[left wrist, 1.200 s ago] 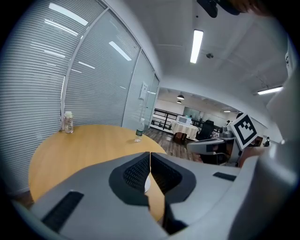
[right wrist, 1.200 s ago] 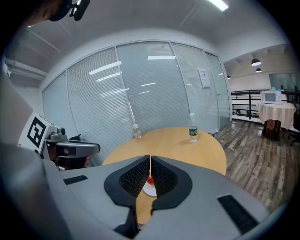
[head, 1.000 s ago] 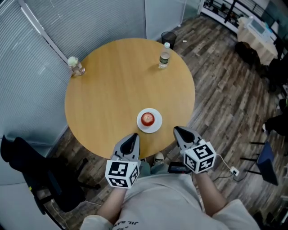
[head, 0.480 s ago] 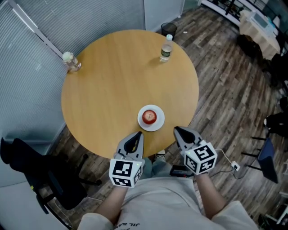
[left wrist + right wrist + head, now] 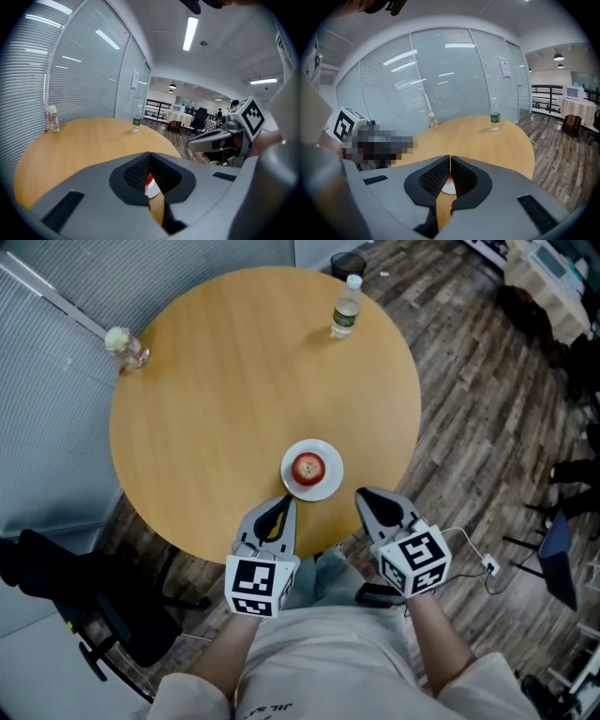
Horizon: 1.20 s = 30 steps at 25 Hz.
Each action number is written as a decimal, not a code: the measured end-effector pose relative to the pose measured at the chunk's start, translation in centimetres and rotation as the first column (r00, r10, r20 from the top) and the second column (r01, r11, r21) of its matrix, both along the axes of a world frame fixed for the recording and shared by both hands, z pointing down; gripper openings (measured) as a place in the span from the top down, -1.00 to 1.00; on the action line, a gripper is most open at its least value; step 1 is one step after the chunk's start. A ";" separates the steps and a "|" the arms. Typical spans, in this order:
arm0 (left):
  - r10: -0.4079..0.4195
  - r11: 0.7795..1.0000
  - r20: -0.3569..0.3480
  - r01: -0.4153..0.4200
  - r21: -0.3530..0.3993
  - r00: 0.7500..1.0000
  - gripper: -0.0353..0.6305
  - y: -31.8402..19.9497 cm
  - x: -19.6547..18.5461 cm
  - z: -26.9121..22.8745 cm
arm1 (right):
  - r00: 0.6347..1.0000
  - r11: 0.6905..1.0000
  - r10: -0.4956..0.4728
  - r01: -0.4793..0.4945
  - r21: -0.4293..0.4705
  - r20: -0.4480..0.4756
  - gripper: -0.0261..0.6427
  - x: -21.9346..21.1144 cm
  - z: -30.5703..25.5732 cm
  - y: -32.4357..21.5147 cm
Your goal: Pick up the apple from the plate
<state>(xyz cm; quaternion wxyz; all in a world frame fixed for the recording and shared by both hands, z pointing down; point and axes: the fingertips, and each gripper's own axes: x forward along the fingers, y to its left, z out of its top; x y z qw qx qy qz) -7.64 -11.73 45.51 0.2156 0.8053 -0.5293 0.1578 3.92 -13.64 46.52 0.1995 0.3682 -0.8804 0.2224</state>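
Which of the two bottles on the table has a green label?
The white-capped clear plastic bottle at the far right edge of the round wooden table; the small pale-topped bottle at the left edge shows no green.

Bright, even office light; our gripper views bend at the edges.

We see a ceiling strip light and its like mirrored as streaks on the glass wall. The table is evenly lit, with faint shadows. Both gripper views curve lines and blacken at the corners, and the left gripper and right gripper look slightly soft up close.
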 end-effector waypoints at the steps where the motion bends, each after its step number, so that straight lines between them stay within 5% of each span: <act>1: 0.006 1.000 0.002 -0.006 -0.008 1.000 0.88 -0.1 0.1 0.4 | 1.000 1.000 0.001 -0.001 -0.005 0.003 0.83 -0.1 0.3 -0.1; 17: 0.054 0.994 0.018 -0.052 -0.098 0.998 0.79 -2.6 0.6 5.6 | 1.000 0.997 0.025 -0.024 -0.072 0.010 0.83 -0.9 3.7 -2.2; 30: 0.117 0.972 0.034 -0.108 -0.210 0.993 0.16 -3.5 1.6 11.0 | 0.999 0.991 0.037 -0.034 -0.127 0.018 0.83 -0.7 5.5 -2.5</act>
